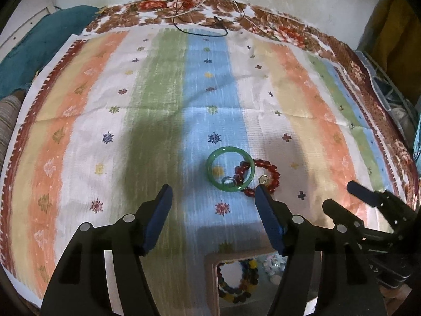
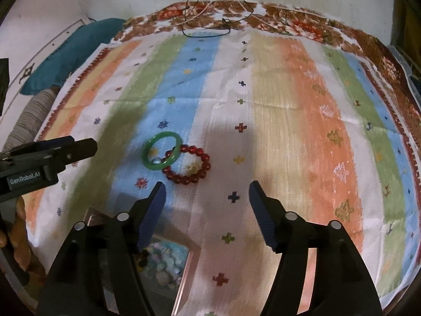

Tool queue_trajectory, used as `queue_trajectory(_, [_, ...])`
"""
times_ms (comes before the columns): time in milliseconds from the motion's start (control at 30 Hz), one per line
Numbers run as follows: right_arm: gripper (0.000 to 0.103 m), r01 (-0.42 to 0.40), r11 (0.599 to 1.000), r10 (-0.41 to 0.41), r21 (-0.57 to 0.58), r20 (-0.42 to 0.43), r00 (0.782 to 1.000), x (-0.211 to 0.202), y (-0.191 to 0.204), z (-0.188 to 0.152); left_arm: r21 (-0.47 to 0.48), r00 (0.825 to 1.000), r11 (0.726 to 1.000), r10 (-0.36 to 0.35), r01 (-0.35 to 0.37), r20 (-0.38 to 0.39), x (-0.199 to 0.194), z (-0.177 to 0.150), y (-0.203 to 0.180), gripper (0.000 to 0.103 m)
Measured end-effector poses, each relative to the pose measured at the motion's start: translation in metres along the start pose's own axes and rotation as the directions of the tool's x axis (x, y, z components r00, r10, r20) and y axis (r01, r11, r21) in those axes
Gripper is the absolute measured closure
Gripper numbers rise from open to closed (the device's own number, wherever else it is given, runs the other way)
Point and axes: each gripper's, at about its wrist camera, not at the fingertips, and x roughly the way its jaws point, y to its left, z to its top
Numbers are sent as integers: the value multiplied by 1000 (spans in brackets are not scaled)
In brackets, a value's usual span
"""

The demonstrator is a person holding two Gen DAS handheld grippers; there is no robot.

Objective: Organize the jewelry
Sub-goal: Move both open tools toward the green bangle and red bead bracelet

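A green bangle (image 1: 230,169) is lying on the striped cloth (image 1: 163,105), overlapping a red bead bracelet (image 1: 265,175). Nearer the cameras, a tray (image 1: 211,263) is holding more beaded bracelets (image 1: 238,281). The left gripper (image 1: 213,197) and right gripper (image 2: 206,193) are both hovering wide open, gripping nothing.
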Motion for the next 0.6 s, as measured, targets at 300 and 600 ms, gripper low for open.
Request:
queue_trajectory(300, [31,11,1000,-12,-25,-32,999,14,3,8,7,1000,1000,3,-2,-31,23,11,-3,38])
queue_trajectory(600, [31,16,999,-18,-34,-57,998,30,2,15,-7,997,1000,18,-18,-70,46,16,4,38])
